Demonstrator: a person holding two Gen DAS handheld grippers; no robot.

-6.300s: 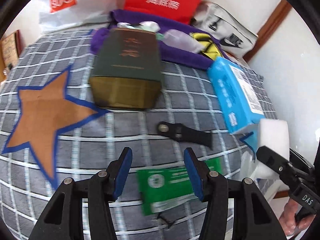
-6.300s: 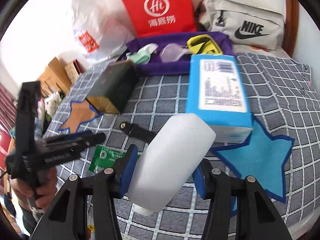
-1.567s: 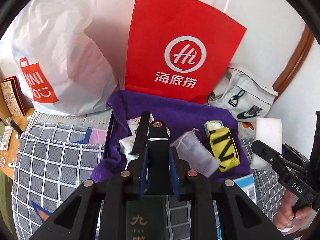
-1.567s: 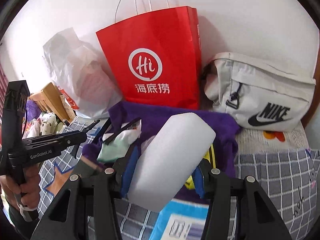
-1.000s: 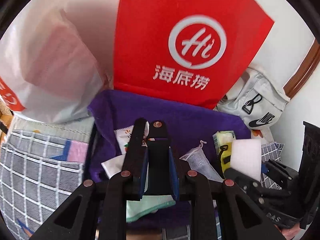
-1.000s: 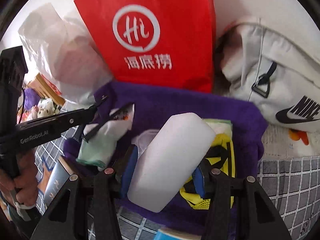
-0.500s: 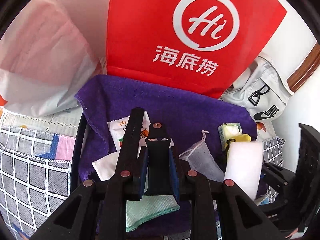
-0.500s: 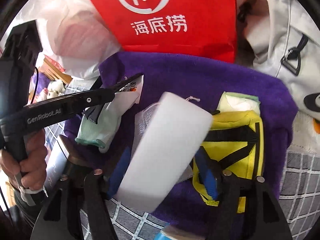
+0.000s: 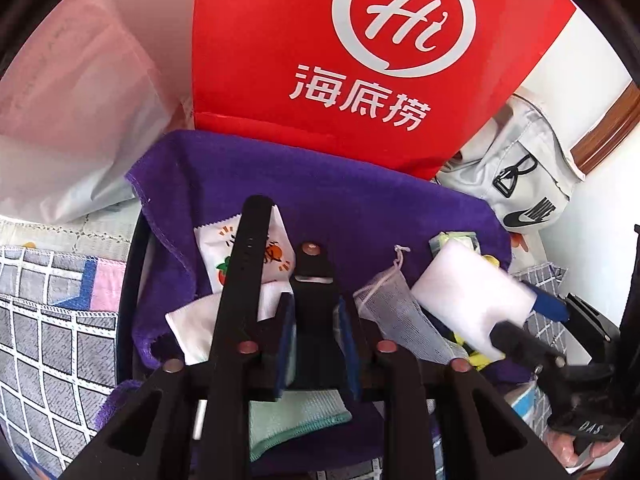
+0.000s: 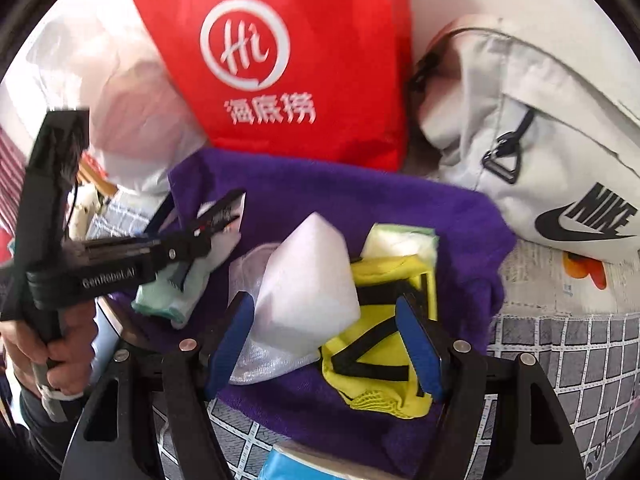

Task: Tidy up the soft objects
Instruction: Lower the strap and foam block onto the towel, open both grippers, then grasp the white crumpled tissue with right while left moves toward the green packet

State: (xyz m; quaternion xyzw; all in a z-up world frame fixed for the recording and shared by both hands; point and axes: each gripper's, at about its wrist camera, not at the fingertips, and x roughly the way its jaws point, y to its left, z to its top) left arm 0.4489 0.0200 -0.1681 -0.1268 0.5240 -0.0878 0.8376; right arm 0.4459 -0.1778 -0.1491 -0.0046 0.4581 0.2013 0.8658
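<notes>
Half a second ago the right hand-held gripper (image 10: 324,336) clasped the white sponge (image 10: 308,292); now released, sponge resting on the purple towel (image 10: 400,208). Left hand-held gripper (image 9: 314,344) grips a black strap (image 9: 314,300); next, place it.

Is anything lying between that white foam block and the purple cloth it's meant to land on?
Yes. The white foam block, between the open right tongs, seems to rest on a sheer mesh pouch, a yellow bag beside it; both cover the purple cloth there.
</notes>
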